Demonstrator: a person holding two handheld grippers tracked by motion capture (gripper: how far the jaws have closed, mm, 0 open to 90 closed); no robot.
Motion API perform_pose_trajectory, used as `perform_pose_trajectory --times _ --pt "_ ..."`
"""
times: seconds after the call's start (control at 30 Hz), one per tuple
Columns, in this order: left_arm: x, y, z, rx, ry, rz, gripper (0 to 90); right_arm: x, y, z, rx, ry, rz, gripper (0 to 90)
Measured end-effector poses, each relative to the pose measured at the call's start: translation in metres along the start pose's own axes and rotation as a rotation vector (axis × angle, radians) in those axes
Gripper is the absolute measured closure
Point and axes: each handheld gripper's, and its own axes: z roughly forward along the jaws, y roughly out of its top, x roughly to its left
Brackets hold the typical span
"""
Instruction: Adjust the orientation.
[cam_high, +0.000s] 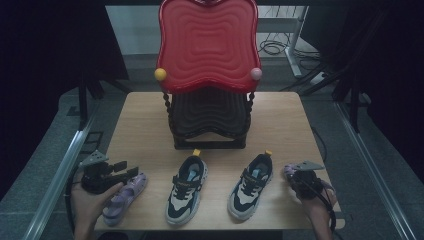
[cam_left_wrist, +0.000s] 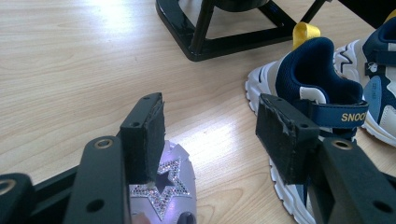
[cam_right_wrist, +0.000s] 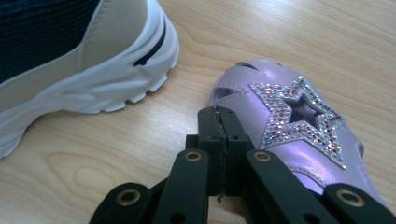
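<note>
Left tongs (cam_left_wrist: 210, 135) released, jaws spread over purple sandal (cam_left_wrist: 163, 191) near bench's (cam_high: 145, 115) front left corner. Right tongs (cam_right_wrist: 219, 121) clenched empty, beside second purple sandal (cam_right_wrist: 299, 126) at front right edge.

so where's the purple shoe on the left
In the high view the purple shoe lies at the table's front left corner, under the left gripper, left of a navy sneaker.

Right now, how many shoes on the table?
4. A purple sandal at the left edge under the left hand-held gripper, two navy sneakers mid-front, and a second purple sandal at the right edge by the right hand-held gripper.
</note>
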Motion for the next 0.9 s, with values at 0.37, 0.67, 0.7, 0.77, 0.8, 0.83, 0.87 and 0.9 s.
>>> perform_pose_trajectory --times 0.37,0.67,0.7,0.77,0.8,0.83,0.87,0.9 --pt "0.001 -0.001 -0.002 -0.002 0.004 -0.003 42.4 0.004 0.005 0.004 -0.012 -0.039 0.005 89.7" --pt "0.002 -0.001 -0.005 -0.011 0.009 -0.006 42.5 0.001 0.005 -0.015 -0.110 0.049 0.033 89.7" --pt "0.002 -0.001 -0.006 -0.010 0.009 -0.007 42.5 -0.001 0.005 -0.017 -0.121 0.058 0.037 89.7" --pt "0.003 -0.002 -0.005 -0.007 0.010 -0.006 42.5 -0.003 0.003 -0.021 -0.135 0.071 0.043 89.6" --pt "0.002 -0.002 -0.005 -0.006 0.010 -0.005 42.5 -0.005 0.001 -0.024 -0.143 0.076 0.043 89.6" --pt "0.002 -0.002 -0.005 -0.006 0.010 -0.005 42.5 -0.005 0.001 -0.025 -0.147 0.081 0.045 89.6" --pt "0.002 -0.003 -0.004 -0.002 0.009 -0.005 42.4 -0.007 -0.001 -0.027 -0.156 0.087 0.045 89.6" --pt "0.002 -0.003 -0.004 0.000 0.009 -0.005 42.5 -0.008 -0.002 -0.029 -0.160 0.092 0.049 89.6"
